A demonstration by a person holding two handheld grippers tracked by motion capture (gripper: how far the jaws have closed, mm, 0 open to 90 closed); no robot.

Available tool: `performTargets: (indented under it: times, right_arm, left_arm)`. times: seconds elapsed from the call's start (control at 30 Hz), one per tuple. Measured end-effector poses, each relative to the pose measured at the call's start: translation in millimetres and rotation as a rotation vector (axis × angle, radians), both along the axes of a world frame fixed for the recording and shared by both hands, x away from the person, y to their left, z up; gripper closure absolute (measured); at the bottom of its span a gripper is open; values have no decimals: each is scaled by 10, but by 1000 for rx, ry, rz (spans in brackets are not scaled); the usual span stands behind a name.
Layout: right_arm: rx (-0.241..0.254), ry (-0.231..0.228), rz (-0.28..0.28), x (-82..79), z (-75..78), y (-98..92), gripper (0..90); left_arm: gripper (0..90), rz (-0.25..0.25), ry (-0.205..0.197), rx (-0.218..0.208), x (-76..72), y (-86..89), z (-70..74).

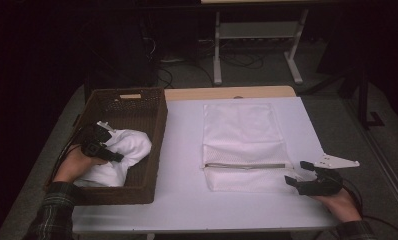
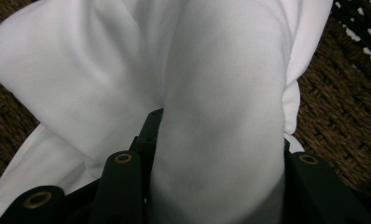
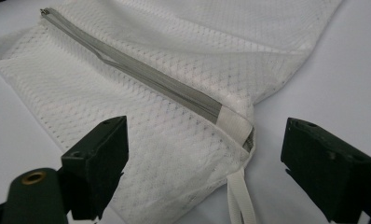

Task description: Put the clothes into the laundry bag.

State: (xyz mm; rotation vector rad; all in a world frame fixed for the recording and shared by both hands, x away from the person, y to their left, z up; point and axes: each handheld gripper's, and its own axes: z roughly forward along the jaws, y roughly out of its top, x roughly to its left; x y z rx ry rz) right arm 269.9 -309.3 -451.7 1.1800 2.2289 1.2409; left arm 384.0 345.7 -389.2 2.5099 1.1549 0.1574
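Note:
A white cloth lies bunched in a dark wicker basket at the table's left. My left gripper reaches into the basket from the left. In the left gripper view a thick fold of the cloth fills the gap of my left gripper, and both jaws press against it. A white mesh laundry bag lies flat mid-table, its grey zipper closed. My right gripper rests open at the bag's near right corner. In the right gripper view the gripper straddles the zipper's end without touching it.
The white table has bare room between basket and bag and along the front edge. A white strap loop hangs from the bag's corner. Woven basket floor shows beside the cloth. Desk legs and cables stand on the floor beyond the table.

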Motion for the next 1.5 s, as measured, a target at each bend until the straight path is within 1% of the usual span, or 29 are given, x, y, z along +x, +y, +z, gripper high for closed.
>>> performTargets:
  times: [0.17, 0.23, 0.33, 0.4, 0.5, 0.53, 0.57, 0.73, 0.77, 0.8, 0.93, 1.03, 1.13, 1.23, 1.27, 1.3, 1.33, 1.37, 1.43, 1.47, 1.5]
  right_arm:
    - [6, 3, -5, 0, 5, -13, 144]
    - [7, 4, -5, -1, 7, -12, 144]
    - [7, 2, -4, 0, 11, -11, 144]
    - [8, 4, -5, -1, 12, -14, 144]
    - [10, 2, -8, 1, 12, -21, 144]
    - [10, 2, -8, 1, 12, -21, 144]
    - [10, 2, -7, 4, 11, -24, 144]
    - [12, 1, -9, 4, 19, -30, 144]
    - [12, 1, -9, 4, 19, -30, 144]
    - [12, 1, -10, 4, 20, -31, 144]
    - [14, -1, -13, 5, 26, -37, 144]
    - [17, -3, -14, 8, 30, -45, 144]
    - [17, -3, -16, 10, 31, -46, 144]
    - [21, -3, -16, 11, 34, -44, 144]
    - [21, -4, -16, 11, 34, -42, 144]
    - [21, -4, -16, 11, 34, -42, 144]
    - [20, -2, -15, 12, 32, -40, 144]
    - [20, -2, -15, 12, 32, -40, 144]
    - [20, -3, -15, 11, 32, -40, 144]
    - [20, -3, -15, 11, 32, -40, 144]
    - [20, -2, -15, 11, 32, -41, 144]
  left_arm:
    - [554, 27, -19, -30, -12, 27, 92]
    - [554, 32, -19, -46, -18, 28, 129]
    - [555, 44, -25, -51, -16, 33, 172]
    - [555, 51, -23, -61, -17, 37, 206]
    - [555, 52, -35, -76, -31, 41, 291]
    - [555, 52, -35, -76, -31, 41, 291]
    - [555, 54, -43, -88, -37, 42, 352]
    - [555, 56, -53, -91, -55, 15, 500]
    - [555, 56, -53, -91, -55, 15, 500]
    - [555, 58, -58, -98, -61, 8, 543]
    - [555, 59, -65, -110, -71, -2, 614]
    - [555, 54, -68, -127, -84, -14, 670]
    - [556, 57, -73, -131, -101, -37, 732]
    - [556, 45, -79, -143, -115, -57, 796]
    - [556, 48, -81, -151, -120, -65, 816]
    - [556, 48, -81, -151, -120, -65, 816]
    - [556, 39, -95, -144, -140, -99, 871]
    - [556, 39, -95, -144, -140, -99, 871]
    - [556, 27, -102, -161, -153, -120, 915]
    - [556, 27, -102, -161, -153, -120, 915]
    - [556, 17, -107, -162, -164, -148, 952]
